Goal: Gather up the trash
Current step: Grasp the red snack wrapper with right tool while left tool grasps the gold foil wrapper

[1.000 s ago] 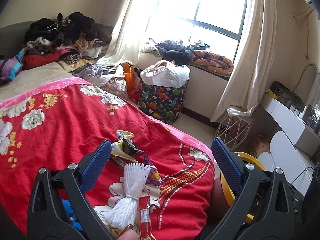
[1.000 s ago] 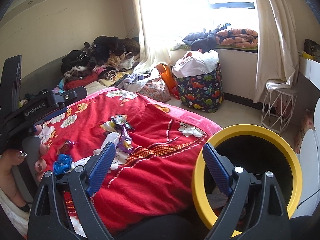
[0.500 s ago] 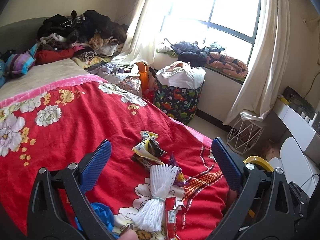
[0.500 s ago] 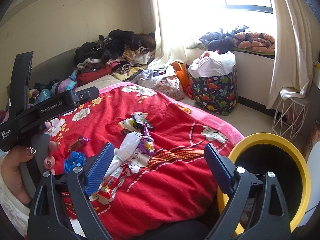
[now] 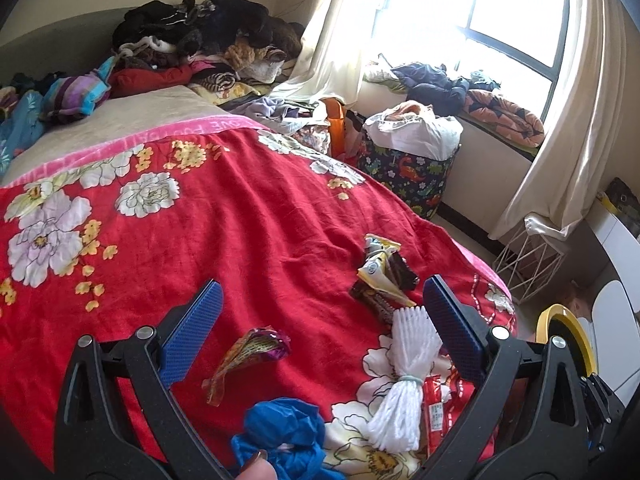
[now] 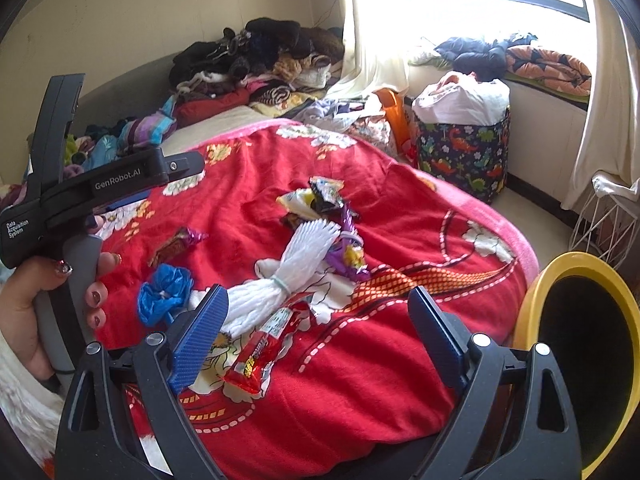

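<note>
Trash lies on a red floral blanket point(image 5: 248, 216): a white foam net point(image 5: 404, 376) point(image 6: 296, 268), a crumpled blue bag point(image 5: 284, 436) point(image 6: 164, 292), a purple-gold candy wrapper point(image 5: 248, 352) point(image 6: 176, 242), a red snack packet point(image 6: 264, 348) and a heap of wrappers point(image 5: 384, 272) point(image 6: 316, 198). My left gripper point(image 5: 320, 292) hangs open above the candy wrapper and blue bag. My right gripper point(image 6: 318, 300) is open too, and the red packet lies just below its left finger. A yellow-rimmed bin point(image 6: 580, 360) point(image 5: 568, 332) stands off the bed's right corner.
A hand point(image 6: 24, 300) holds the left gripper at the left of the right wrist view. A dinosaur-print basket point(image 5: 408, 168) full of laundry and a white wire stand point(image 5: 532, 256) stand by the window. Clothes point(image 5: 200, 40) are piled at the bed's far end.
Both grippers have swung left over the bed and dipped, still open. The candy wrapper and blue bag have come into the left view. The yellow bin has slid toward the right edge.
</note>
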{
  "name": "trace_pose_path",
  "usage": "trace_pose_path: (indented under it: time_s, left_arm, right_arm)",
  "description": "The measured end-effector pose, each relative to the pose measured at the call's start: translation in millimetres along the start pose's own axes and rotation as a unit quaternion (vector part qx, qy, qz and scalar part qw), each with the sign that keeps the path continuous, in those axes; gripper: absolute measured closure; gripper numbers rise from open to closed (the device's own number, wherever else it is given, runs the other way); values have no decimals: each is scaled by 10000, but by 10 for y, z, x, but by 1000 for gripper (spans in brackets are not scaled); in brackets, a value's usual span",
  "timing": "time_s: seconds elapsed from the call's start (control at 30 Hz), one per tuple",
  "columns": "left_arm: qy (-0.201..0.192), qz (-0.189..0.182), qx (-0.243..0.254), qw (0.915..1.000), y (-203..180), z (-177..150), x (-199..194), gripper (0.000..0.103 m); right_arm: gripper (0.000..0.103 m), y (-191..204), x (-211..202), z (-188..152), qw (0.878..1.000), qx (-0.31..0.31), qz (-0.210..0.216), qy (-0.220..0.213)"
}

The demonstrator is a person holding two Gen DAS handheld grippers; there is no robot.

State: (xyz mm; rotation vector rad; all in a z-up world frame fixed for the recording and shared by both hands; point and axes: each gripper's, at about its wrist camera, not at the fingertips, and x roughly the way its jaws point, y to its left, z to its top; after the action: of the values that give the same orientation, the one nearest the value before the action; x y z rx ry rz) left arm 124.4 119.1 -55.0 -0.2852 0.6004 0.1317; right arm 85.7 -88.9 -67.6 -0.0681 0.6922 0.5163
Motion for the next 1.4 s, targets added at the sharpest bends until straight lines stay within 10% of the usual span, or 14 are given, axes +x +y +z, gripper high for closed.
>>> trace_pose_path:
  time_s: [0.47,0.83,1.4]
  left_arm:
    - [560,145,-205,9981,307,-234,273,11]
    - [999,265,-56,9946,293,-385,427,44]
    - [1039,155,-36,9945,218,-374,399,72]
  right_arm:
    - [28,34,462,-185,9959,120,210,873]
    - [81,-19,629,-317,9888,417,530,1332]
    - [82,-241,346,-325,9932,645,418,876]
